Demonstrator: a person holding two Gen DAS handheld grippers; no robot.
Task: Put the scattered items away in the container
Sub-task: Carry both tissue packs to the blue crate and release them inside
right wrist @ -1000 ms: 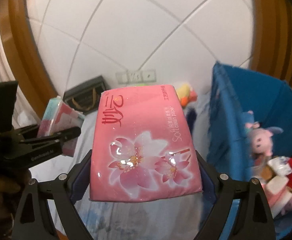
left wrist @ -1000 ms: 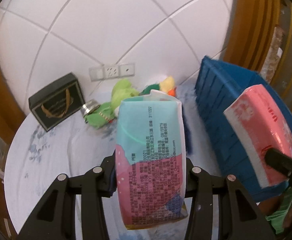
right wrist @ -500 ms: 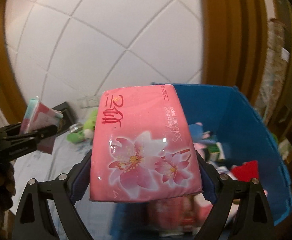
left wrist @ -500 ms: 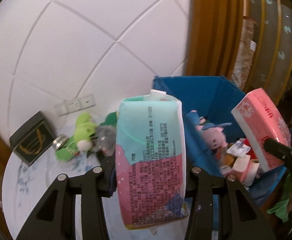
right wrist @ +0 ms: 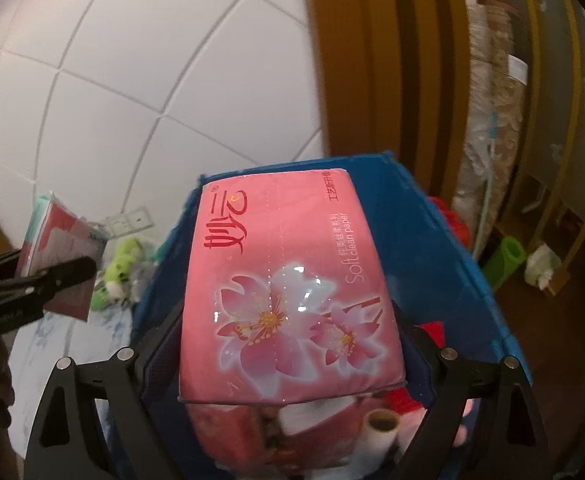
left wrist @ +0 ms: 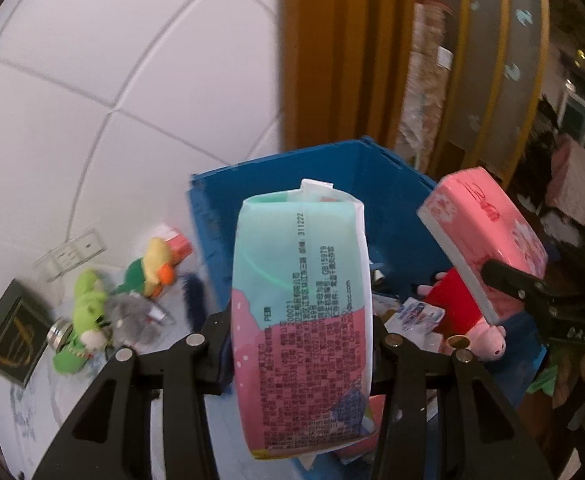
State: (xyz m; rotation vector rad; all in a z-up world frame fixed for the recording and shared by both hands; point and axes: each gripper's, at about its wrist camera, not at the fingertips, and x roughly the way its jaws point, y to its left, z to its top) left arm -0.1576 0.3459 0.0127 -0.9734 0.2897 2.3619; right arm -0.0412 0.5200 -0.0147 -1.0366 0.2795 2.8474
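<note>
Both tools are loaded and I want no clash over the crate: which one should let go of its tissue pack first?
Right, probably. The right tool holds the pink tissue pack directly above the blue crate. The left tool, with the teal-and-pink tissue pack, seems to sit at the crate's near edge.

White round table [left wrist: 24,408] with faint blue pattern. Far left: black box [left wrist: 12,340], metal tin [left wrist: 58,332], green plush [left wrist: 86,312], grey plush [left wrist: 132,314], duck plush [left wrist: 154,266]. Right: blue crate [left wrist: 392,196].

Both wrist views above blue bin [left wrist: 392,200]
</note>
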